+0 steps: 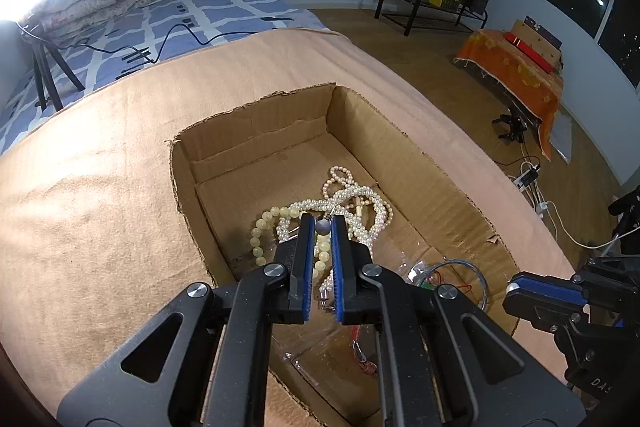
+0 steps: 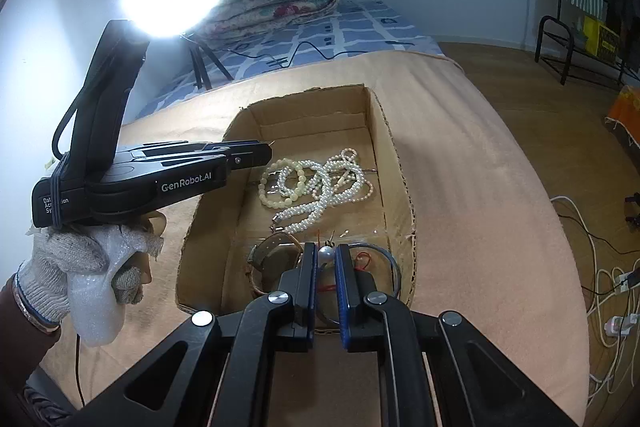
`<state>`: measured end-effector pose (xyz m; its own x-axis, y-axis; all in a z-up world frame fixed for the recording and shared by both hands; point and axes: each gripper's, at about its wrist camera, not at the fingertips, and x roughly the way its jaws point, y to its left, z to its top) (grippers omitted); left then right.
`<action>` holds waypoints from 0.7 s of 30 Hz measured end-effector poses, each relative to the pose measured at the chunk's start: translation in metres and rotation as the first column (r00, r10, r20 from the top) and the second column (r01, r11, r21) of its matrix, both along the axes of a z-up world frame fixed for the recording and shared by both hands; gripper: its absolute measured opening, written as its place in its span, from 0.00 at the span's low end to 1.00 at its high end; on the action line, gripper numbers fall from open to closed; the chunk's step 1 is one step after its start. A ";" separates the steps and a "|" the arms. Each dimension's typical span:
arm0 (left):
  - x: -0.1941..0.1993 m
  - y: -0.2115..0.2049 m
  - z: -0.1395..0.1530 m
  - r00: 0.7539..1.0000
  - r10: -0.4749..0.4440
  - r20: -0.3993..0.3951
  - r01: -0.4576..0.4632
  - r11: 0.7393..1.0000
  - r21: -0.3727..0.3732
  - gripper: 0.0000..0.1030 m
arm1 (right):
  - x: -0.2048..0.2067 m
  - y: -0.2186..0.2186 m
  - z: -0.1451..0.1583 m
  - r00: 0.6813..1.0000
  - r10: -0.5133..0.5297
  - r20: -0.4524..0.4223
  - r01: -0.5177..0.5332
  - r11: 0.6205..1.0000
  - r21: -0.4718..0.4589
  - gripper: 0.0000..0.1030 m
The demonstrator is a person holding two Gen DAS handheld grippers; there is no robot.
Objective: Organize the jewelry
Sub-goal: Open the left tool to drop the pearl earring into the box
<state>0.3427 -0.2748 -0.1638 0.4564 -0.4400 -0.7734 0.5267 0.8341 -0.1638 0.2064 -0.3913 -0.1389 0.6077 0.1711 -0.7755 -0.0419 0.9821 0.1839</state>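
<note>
2 small beads are pinched, 1 per tool: my left gripper (image 1: pixel 322 227) has its jaws clenched on a grey bead earring (image 1: pixel 322 226) over the cardboard box (image 1: pixel 440 187), and my right gripper (image 2: pixel 325 254) grips a silvery pearl earring (image 2: pixel 325 254) at the box's near end. I judge they're held high for pairing before being set down. Inside the box, the pearl necklaces (image 2: pixel 320 183) lie tangled mid-floor, a watch (image 2: pixel 272 255) toward its near wall.

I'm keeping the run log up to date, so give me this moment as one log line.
left gripper: shut on grey bead earring | right gripper: shut on pearl earring | both above cardboard box | pearl necklaces inside
</note>
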 end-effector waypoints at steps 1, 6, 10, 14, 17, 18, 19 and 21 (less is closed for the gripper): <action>0.000 0.000 0.000 1.000 0.003 -0.001 -0.003 1.000 -0.003 0.06 | 0.000 -0.001 0.000 1.000 -0.001 0.001 0.001 1.000 -0.002 0.06; -0.002 0.002 0.005 1.000 0.007 0.012 -0.007 1.000 -0.005 0.06 | 0.000 -0.001 0.001 1.000 -0.003 0.000 0.003 1.000 -0.005 0.08; -0.004 0.004 0.010 1.000 0.015 0.028 -0.015 1.000 -0.005 0.06 | -0.001 -0.001 0.003 1.000 -0.007 0.005 0.007 1.000 -0.009 0.26; -0.005 0.008 0.015 0.999 0.022 0.036 -0.022 1.000 -0.010 0.06 | -0.001 0.000 0.005 1.000 -0.007 0.011 0.007 1.000 -0.014 0.27; -0.006 0.010 0.018 0.999 0.027 0.042 -0.026 1.000 -0.008 0.14 | -0.002 0.000 0.006 1.000 -0.009 0.014 0.009 1.000 -0.022 0.31; -0.007 0.011 0.019 0.998 0.030 0.046 -0.030 1.000 -0.008 0.23 | -0.002 0.001 0.006 1.000 -0.010 0.013 0.011 1.000 -0.028 0.35; -0.008 0.013 0.021 0.998 0.037 0.056 -0.036 0.999 -0.011 0.41 | -0.003 0.002 0.006 1.000 -0.013 0.014 0.013 0.999 -0.036 0.43; -0.010 0.016 0.025 0.995 0.048 0.082 -0.046 0.999 -0.020 0.50 | -0.004 0.003 0.007 1.000 -0.017 0.021 0.018 0.999 -0.049 0.50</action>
